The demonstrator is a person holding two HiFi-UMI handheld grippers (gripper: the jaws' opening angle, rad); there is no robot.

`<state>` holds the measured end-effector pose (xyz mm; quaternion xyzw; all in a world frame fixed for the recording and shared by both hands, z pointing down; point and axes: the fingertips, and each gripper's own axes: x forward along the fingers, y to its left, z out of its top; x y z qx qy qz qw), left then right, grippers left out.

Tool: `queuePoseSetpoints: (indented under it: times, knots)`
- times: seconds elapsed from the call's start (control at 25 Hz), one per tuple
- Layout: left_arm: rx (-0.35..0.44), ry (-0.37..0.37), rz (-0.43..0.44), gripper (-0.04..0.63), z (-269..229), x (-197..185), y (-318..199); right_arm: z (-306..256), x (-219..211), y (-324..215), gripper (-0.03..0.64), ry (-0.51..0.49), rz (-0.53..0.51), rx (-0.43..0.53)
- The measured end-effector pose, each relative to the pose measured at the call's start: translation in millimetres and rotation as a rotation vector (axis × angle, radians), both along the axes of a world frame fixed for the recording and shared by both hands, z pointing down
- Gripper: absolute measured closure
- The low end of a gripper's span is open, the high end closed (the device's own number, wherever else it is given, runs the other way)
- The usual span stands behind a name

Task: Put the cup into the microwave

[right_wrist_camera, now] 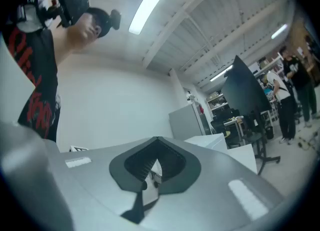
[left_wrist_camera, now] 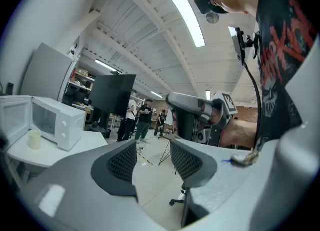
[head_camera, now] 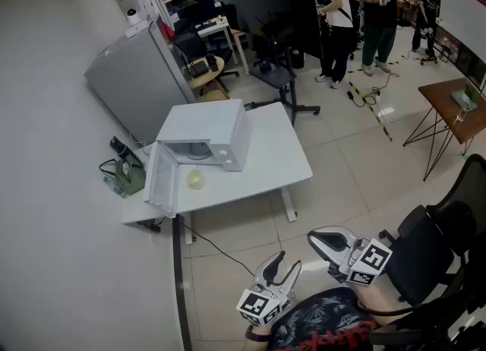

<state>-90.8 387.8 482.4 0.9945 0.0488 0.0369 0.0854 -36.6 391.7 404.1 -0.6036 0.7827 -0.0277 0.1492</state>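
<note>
Near the body, the left gripper (head_camera: 287,264) is held with fingers spread and empty, ready for grasping. The right gripper (head_camera: 314,238) is seemingly pressed together. The cup (head_camera: 196,180) is set on the far bench (head_camera: 273,161), before the opened microwave (head_camera: 220,131).

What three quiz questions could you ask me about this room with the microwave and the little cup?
1. True or false: the door of the microwave is open.
2. Pick one: where is the cup? A inside the microwave. B on the table, in front of the microwave. C on the floor.
3. Short answer: which one has its jaws apart with nothing between them, the left gripper or the right gripper?

Key: 1 true. 2 B. 3 the left gripper; the right gripper's tips meet.
</note>
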Motion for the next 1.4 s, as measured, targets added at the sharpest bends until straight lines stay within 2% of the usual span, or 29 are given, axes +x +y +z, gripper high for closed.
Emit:
queuePoseSetpoints:
  times: [0.24,0.36,0.48,0.88,1.16,1.28,1.4]
  knots:
    - [0.048,-0.018,0.061,0.383,-10.2,67.6,88.7,7.4,42.3,81.0,0.617,0.118,0.003,-0.064]
    - [0.068,-0.064,0.073,0.383,-0.6,92.4,120.7,12.8,61.4,109.9,0.617,0.131,0.010,-0.075]
    - [0.104,-0.109,0.085,0.383,9.1,107.0,149.8,17.4,79.5,137.7,0.617,0.114,0.016,-0.075]
    - [0.105,-0.175,0.052,0.387,23.1,133.0,216.5,19.8,124.6,206.7,0.617,0.094,0.021,-0.054]
    - [0.164,-0.134,0.016,0.390,9.7,134.0,243.8,31.0,141.7,229.1,0.617,0.033,0.067,-0.050]
    - [0.127,-0.120,-0.012,0.396,13.0,131.2,233.1,37.1,149.8,228.7,0.617,0.016,0.096,-0.030]
    - [0.068,-0.072,-0.075,0.402,18.6,138.7,221.2,40.7,157.7,232.0,0.617,0.034,0.122,-0.011]
